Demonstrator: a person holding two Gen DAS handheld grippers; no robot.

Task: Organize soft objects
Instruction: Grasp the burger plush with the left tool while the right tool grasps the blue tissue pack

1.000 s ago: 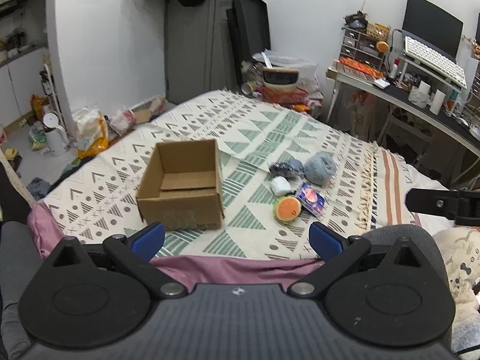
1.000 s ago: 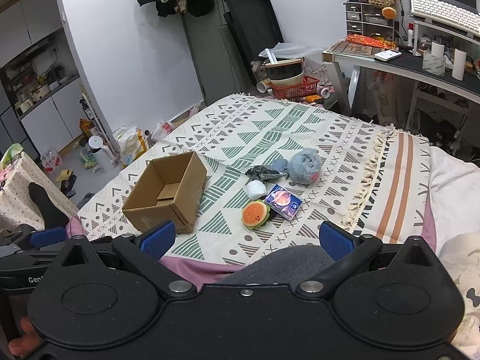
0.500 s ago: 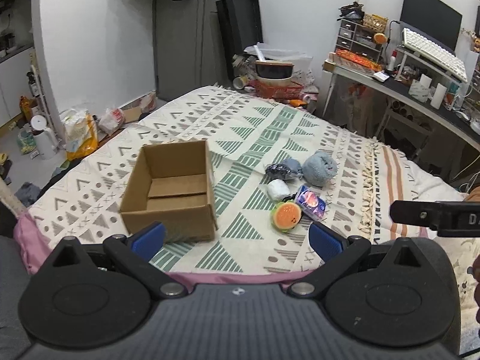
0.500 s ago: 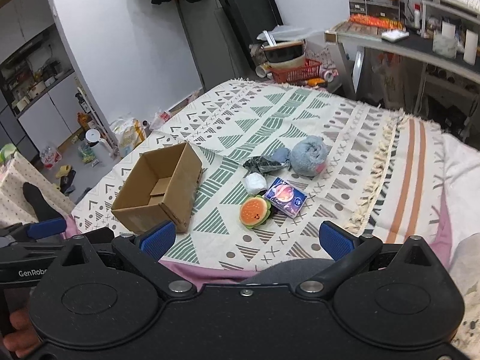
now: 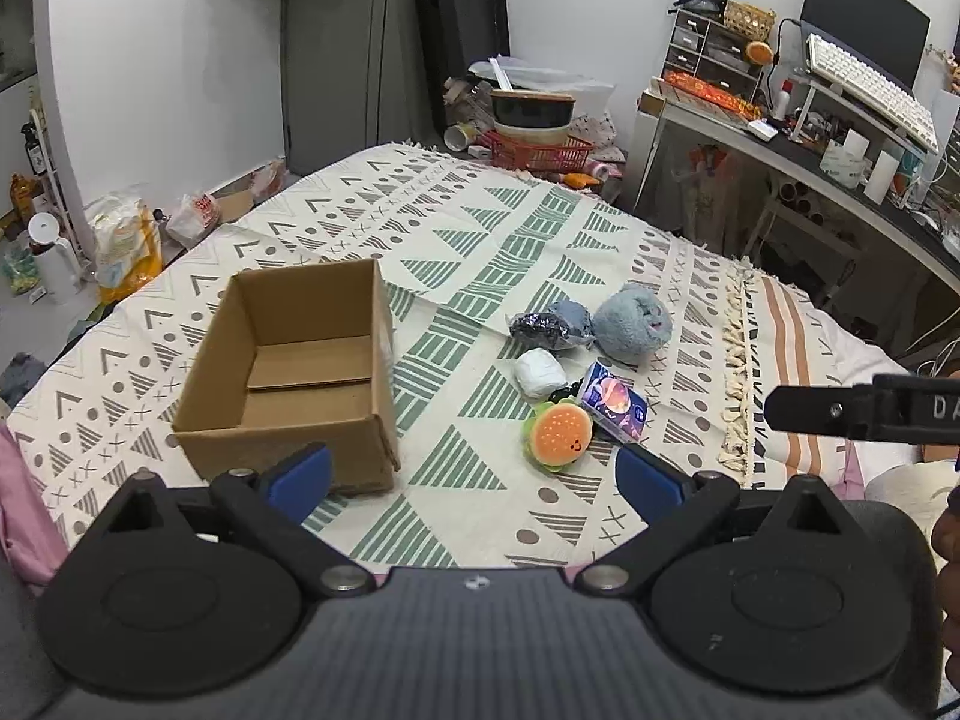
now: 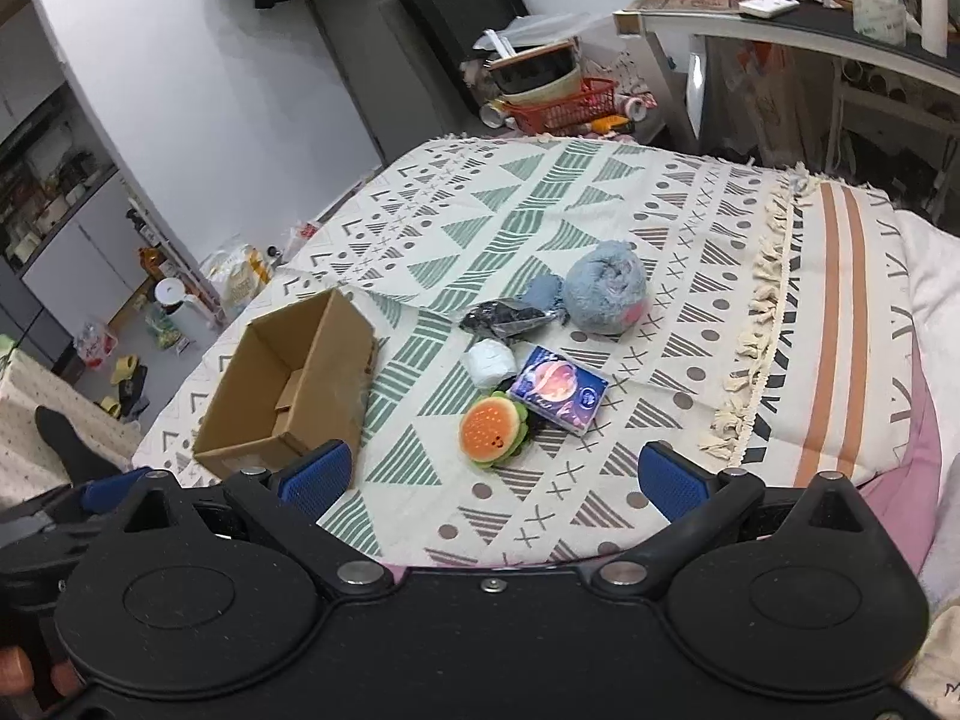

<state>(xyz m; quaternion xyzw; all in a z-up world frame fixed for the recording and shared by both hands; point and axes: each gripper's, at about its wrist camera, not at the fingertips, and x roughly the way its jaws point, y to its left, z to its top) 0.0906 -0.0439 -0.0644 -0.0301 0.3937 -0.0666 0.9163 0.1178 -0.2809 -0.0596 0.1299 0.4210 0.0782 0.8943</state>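
An open, empty cardboard box (image 5: 300, 360) (image 6: 288, 384) stands on the patterned bed cover. To its right lie a plush burger (image 5: 558, 435) (image 6: 492, 432), a purple tissue pack (image 5: 615, 408) (image 6: 558, 390), a white wrapped ball (image 5: 540, 372) (image 6: 491, 360), a dark bagged item (image 5: 540, 327) (image 6: 510, 318) and a blue-grey plush ball (image 5: 630, 324) (image 6: 606, 288). My left gripper (image 5: 474, 480) hangs open over the near edge of the bed, in front of the box and burger. My right gripper (image 6: 492, 480) is open too, just short of the burger. Neither holds anything.
The bed cover (image 5: 480, 228) has a tasselled fringe (image 6: 762, 324) on the right. A cluttered desk (image 5: 840, 138) stands at the far right, a red basket with bowls (image 5: 540, 144) beyond the bed, bags and bottles (image 5: 120, 240) on the floor at left.
Both grippers have moved forward and up over the bed's edge, so the box and soft items look nearer. Both sets of fingers stay open.
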